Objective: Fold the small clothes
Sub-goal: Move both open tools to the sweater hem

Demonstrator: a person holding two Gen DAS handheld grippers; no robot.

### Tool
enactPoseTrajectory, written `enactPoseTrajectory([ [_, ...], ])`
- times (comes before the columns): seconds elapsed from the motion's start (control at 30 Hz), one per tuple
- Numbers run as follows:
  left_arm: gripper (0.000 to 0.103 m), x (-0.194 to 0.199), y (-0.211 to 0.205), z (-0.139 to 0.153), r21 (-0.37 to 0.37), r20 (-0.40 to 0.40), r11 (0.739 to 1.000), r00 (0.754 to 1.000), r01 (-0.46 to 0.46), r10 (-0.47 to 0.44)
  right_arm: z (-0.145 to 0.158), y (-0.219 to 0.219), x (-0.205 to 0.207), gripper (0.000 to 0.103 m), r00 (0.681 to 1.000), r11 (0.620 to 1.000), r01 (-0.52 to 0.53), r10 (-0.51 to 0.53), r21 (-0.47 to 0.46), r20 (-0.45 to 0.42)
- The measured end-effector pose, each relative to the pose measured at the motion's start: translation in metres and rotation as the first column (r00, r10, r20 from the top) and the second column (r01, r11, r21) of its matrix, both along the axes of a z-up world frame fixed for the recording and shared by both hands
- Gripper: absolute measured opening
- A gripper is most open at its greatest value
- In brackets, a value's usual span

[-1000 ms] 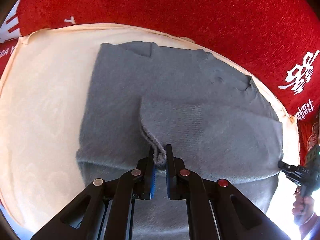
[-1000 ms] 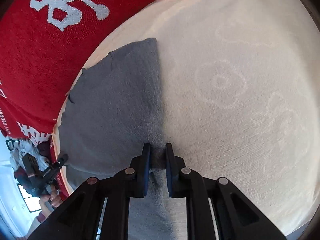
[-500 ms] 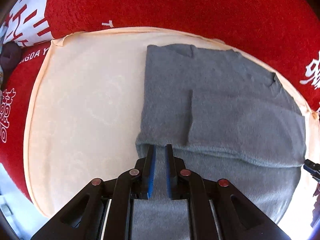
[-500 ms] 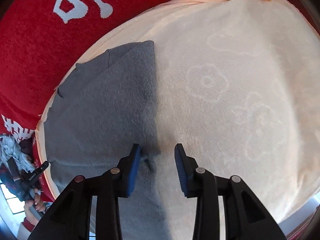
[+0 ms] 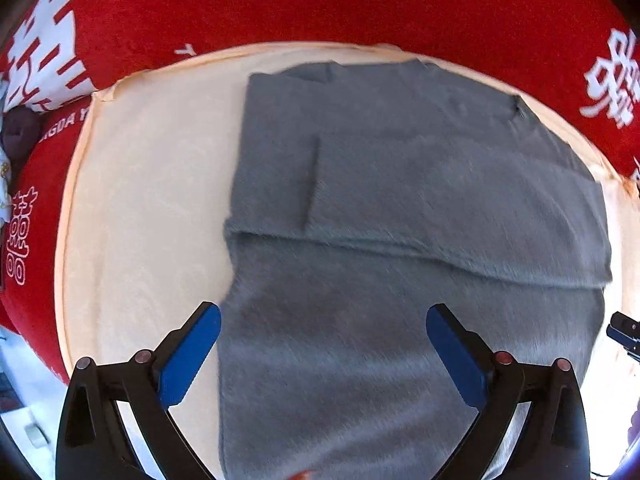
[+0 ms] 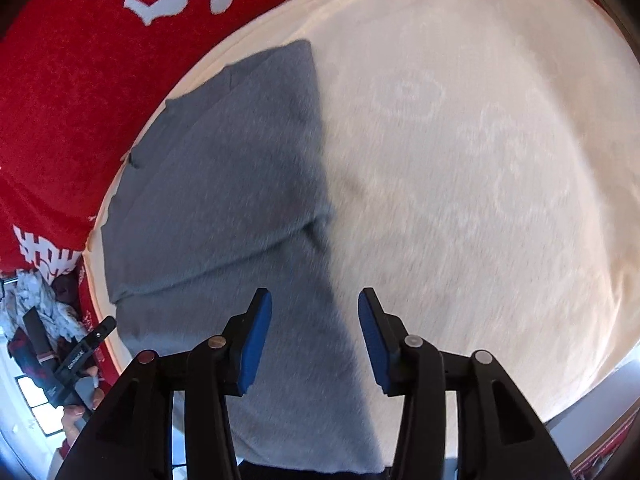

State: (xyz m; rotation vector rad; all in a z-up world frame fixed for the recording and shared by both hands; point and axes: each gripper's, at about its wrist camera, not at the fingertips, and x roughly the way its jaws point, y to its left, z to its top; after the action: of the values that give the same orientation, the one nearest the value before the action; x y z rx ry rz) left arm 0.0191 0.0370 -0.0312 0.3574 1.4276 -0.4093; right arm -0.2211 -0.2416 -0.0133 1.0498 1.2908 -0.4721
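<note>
Grey knit garment (image 5: 400, 208) lies flat on the cream cushion (image 5: 132, 208), toward its far edge against the red printed cover (image 5: 360, 4). One flap is already laid over the body; its hem runs left to right across the middle, with a sleeve edge showing on top.

Left gripper (image 5: 322, 344): jaws opening, now very wide, nothing between the pads, hanging over the near part of the cloth.

Right gripper (image 6: 314, 336): jaws opening, about half spread, empty, above the garment's right edge (image 6: 320, 184) where grey meets cream.

Step in hand, as I judge it: letting go after a fold. Best done by lifting clear straight up so the pads do not drag the fuzzy knit and skew the hem. Next pinch likely belongs at the near corners.
</note>
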Motion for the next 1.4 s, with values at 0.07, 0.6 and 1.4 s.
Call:
enactPoseTrajectory([
  [0.07,0.103,-0.007,-0.005,-0.003,0.011,-0.026,1.0,1.0,0.017,-0.017,0.001,0.007,-0.004,0.049,1.0,1.0,0.0,0.0,0.018,0.0],
  [0.6,0.103,-0.065,-0.009,-0.003,0.088,-0.062,0.996,0.998,-0.021,0.027,-0.015,0.048,0.001,0.068,0.992,0.976,-0.121,0.113,0.181,0.054],
  [1.4,0.103,-0.175,0.1,0.001,-0.087,-0.119,0.995,0.992,-0.05,0.04,-0.015,0.133,-0.033,0.069,0.975,0.966,-0.204,0.187,0.156,0.117],
])
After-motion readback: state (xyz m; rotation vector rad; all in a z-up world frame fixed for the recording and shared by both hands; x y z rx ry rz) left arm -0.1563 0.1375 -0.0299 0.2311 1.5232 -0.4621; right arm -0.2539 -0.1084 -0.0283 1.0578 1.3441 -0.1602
